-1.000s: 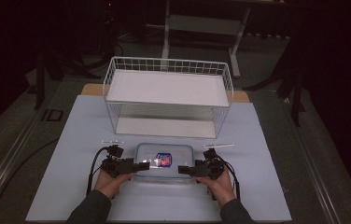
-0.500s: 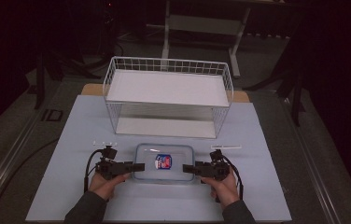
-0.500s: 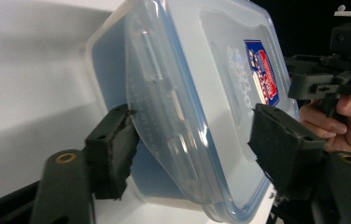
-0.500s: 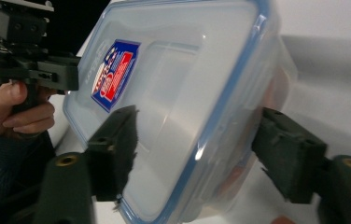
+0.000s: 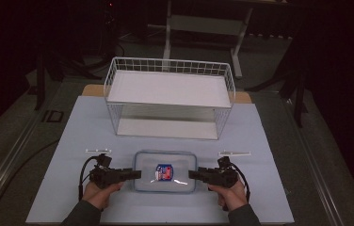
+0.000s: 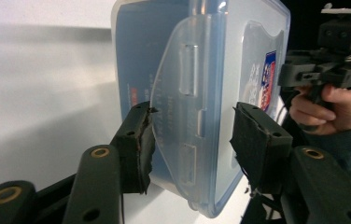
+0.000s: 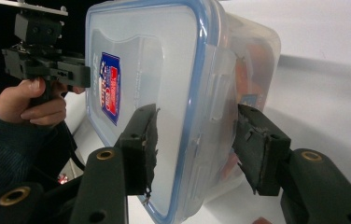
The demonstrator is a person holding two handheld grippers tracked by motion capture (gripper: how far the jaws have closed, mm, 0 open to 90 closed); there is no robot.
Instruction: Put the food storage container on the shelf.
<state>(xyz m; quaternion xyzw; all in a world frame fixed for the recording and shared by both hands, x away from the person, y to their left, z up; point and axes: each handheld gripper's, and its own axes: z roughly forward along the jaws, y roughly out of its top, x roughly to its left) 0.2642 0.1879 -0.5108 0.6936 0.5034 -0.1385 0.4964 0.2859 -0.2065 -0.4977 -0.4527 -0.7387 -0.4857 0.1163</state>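
Clear lidded plastic box (image 5: 165,171) on pale blue mat (image 5: 71,132), open room before white wire rack (image 5: 170,96). Left gripper (image 5: 137,174) and right gripper (image 5: 192,174), jaws just closing, clamp its end latches

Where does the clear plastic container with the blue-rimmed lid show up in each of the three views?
High view: the container lies low in the middle, on the mat between both grippers.
Left gripper view: it stands centre, one end between the jaws.
Right gripper view: it stands centre, the other end between the jaws.
Shared landmark: the red and blue label on its lid.
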